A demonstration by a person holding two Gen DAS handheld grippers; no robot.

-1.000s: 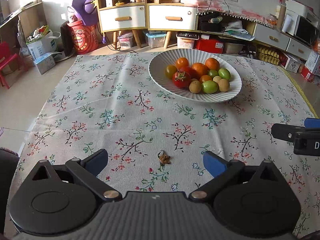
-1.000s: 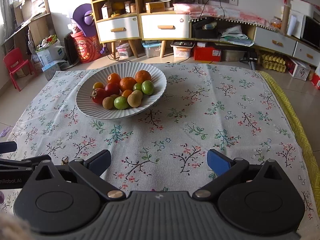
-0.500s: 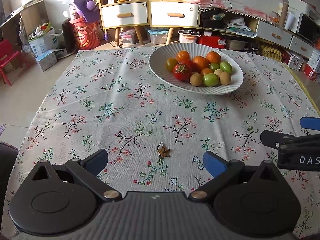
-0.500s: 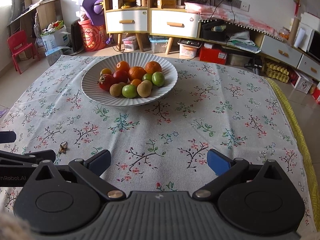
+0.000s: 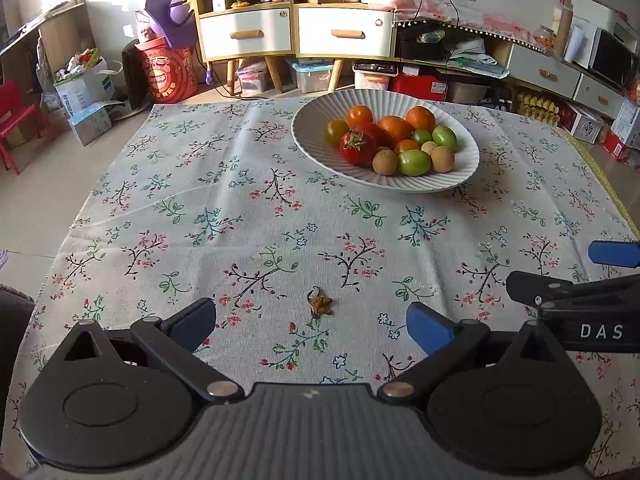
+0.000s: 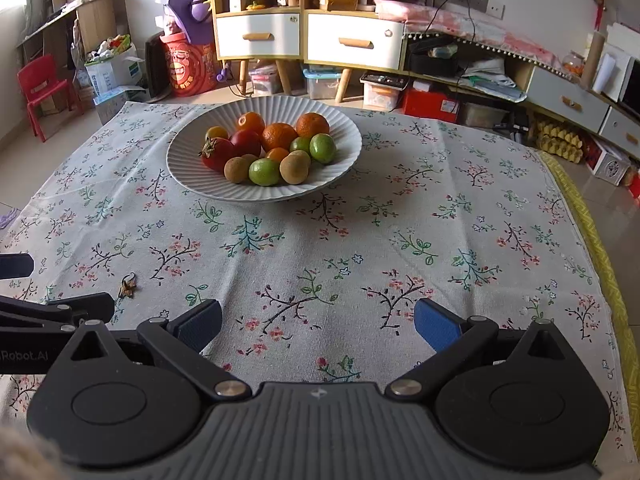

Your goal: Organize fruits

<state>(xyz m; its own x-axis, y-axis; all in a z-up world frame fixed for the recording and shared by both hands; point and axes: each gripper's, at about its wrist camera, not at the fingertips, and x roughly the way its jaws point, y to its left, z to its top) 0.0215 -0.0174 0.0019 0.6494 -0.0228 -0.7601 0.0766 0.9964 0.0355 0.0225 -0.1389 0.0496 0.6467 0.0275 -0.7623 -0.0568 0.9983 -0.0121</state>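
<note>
A white ribbed bowl [image 5: 460,176] [image 6: 192,184] at the far side of the table holds several fruits: oranges [image 5: 396,127] [image 6: 279,136], a red tomato [image 5: 357,147] [image 6: 218,154], green limes [image 5: 414,163] [image 6: 264,172] and brown kiwis [image 5: 385,162] [image 6: 295,167]. My left gripper [image 5: 311,322] is open and empty near the table's front edge. My right gripper [image 6: 318,326] is open and empty, to the right of the left one. A dried tomato stem [image 5: 319,305] [image 6: 128,286] lies on the cloth just ahead of the left gripper.
A floral tablecloth [image 5: 240,208] [image 6: 440,220] covers the table. The right gripper's fingers [image 5: 612,254] show at the left view's right edge. Cabinets [image 5: 292,30], boxes and a red chair [image 6: 40,88] stand on the floor beyond.
Both grippers have drawn back and lifted slightly from the bowl; the view now looks more level at the room. Both stay open and empty. The fruits have not moved.
</note>
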